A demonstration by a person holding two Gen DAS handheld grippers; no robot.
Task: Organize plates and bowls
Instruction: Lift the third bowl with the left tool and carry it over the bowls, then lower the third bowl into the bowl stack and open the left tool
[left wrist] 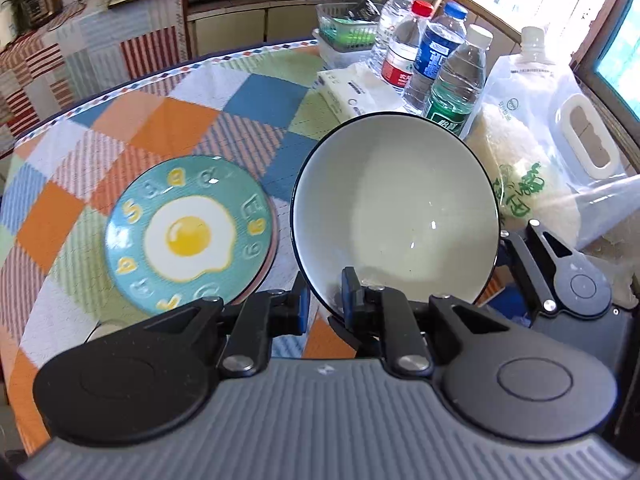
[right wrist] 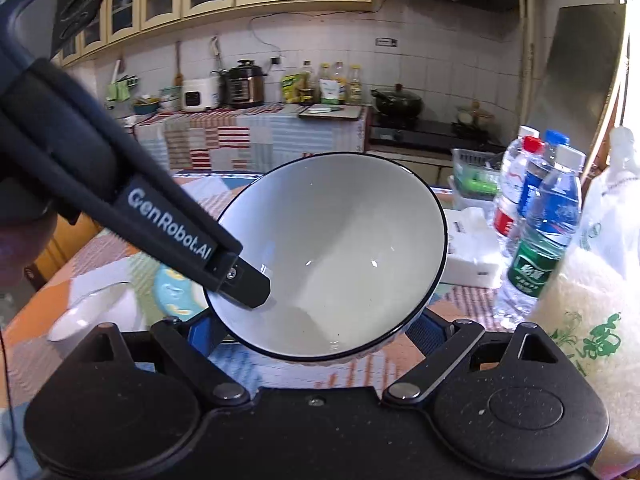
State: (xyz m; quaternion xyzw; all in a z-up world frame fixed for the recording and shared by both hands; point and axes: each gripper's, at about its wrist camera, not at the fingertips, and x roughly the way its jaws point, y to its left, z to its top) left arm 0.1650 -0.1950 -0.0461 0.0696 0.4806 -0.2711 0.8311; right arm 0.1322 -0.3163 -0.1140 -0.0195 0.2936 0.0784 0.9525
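A white bowl with a dark rim (left wrist: 396,208) is held tilted above the table, its inside facing the cameras. My left gripper (left wrist: 326,304) is shut on its near rim. In the right wrist view the same bowl (right wrist: 340,256) fills the middle, and the left gripper's finger (right wrist: 244,280) reaches in over its left rim. My right gripper (right wrist: 316,332) is open, its blue pads on either side of the bowl's lower part; I cannot tell if they touch it. A teal plate with a fried-egg picture (left wrist: 188,232) lies flat on the chequered tablecloth (left wrist: 180,120), left of the bowl.
Several water bottles (left wrist: 436,60), a bag of rice (left wrist: 532,176), a white tissue pack (left wrist: 360,92) and a basket (left wrist: 344,28) crowd the table's right side. A white spoon-like dish (right wrist: 92,312) lies at the left. A kitchen counter stands behind.
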